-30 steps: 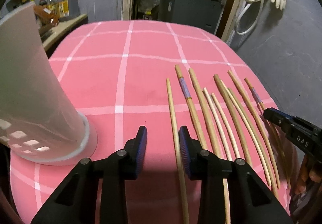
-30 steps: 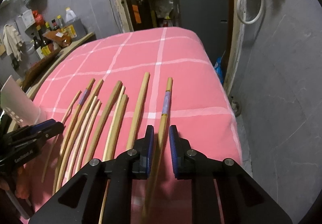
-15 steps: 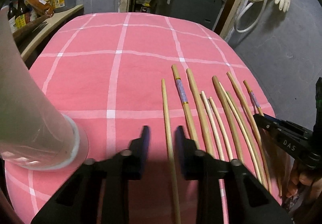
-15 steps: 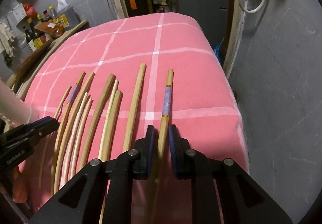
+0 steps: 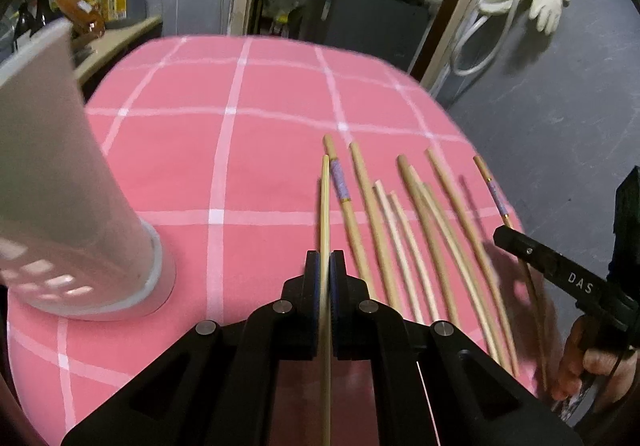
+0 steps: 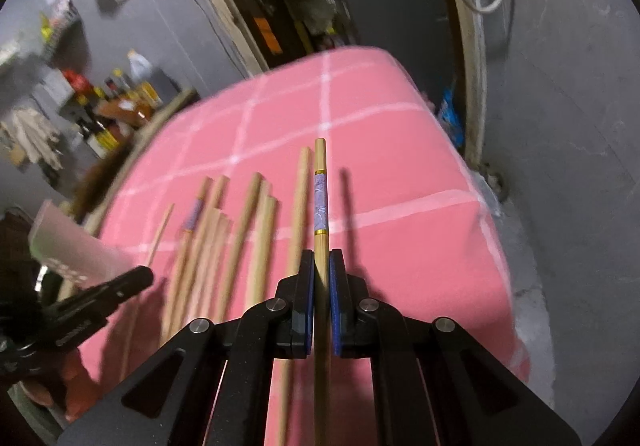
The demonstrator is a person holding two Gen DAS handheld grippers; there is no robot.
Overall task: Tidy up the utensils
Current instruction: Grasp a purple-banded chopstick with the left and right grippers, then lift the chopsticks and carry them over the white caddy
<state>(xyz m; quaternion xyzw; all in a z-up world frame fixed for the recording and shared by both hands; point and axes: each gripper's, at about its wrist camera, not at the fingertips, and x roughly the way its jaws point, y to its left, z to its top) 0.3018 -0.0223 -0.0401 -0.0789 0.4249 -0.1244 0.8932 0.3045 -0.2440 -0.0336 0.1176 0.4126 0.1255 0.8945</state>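
Left wrist view: left gripper (image 5: 325,286) fingers closed tight on a thin plain chopstick (image 5: 325,205), blue pads pressing it from both sides. Long axis running straight out from the fingers, tip pointing away over the pink checked counter (image 5: 224,149), rear end passing back under the camera; tip lifted off the cloth, a thin shadow just left of it. Just right of it, a row of chopsticks (image 5: 400,230) flat on the cloth, roughly parallel, pointing away and fanning slightly; nearest one with a purple band (image 5: 340,181). Left of the fingers, well apart, a white holder (image 5: 60,185) upright on the cloth, cut-out holes low on its wall. At the right edge, right gripper (image 5: 560,274) held in a hand (image 5: 588,366), at the row's far-right end. Right wrist view: right gripper (image 6: 322,286) fingers closed on a banded chopstick (image 6: 321,201), purple band between two gold rings, ahead of the pads. Axis straight ahead along the fingers, tip away, raised above the cloth with a dark shadow to its right. Remaining sticks (image 6: 240,238) lying left of it, parallel, blurred. Left gripper (image 6: 108,294) at lower left, the holder (image 6: 72,246) behind it.
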